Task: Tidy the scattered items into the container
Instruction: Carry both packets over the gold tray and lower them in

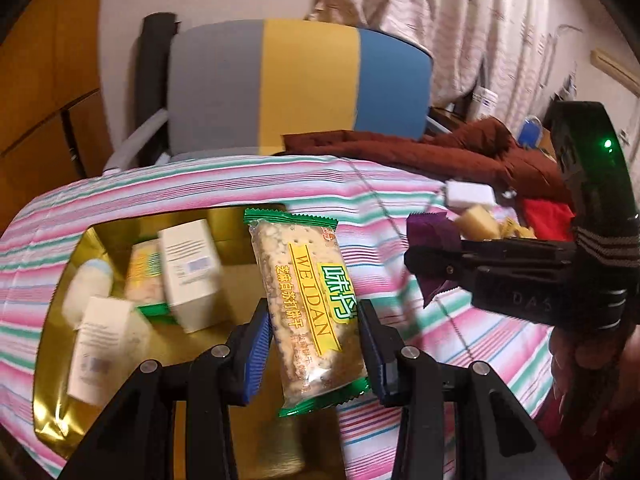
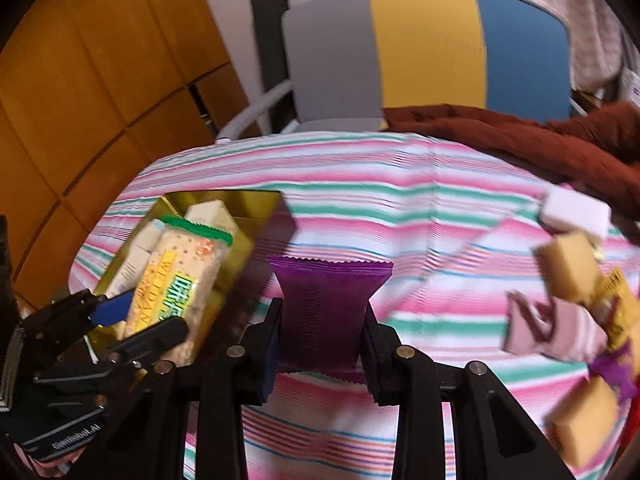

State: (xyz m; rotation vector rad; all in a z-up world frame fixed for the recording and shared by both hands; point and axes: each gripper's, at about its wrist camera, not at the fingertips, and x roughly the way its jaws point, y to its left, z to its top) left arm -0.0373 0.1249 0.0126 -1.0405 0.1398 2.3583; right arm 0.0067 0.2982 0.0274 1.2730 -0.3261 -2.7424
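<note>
Left gripper [image 1: 316,340]: fingers closed on cracker packet [image 1: 308,300], above gold box [image 1: 60,420].
Right gripper [image 2: 324,340]: fingers pinched purple packet [image 2: 326,300] over striped cloth [image 2: 400,200].

The left tool [image 1: 316,334] points steeply downward, its blue-padded fingers [image 1: 256,340] clamped on a clear green-edged cracker packet [image 1: 310,308]. The right tool [image 2: 322,346] (angled down likewise, just beside it) pinches a crinkled purple foil wrapper [image 2: 326,308] between its fingers.
</note>
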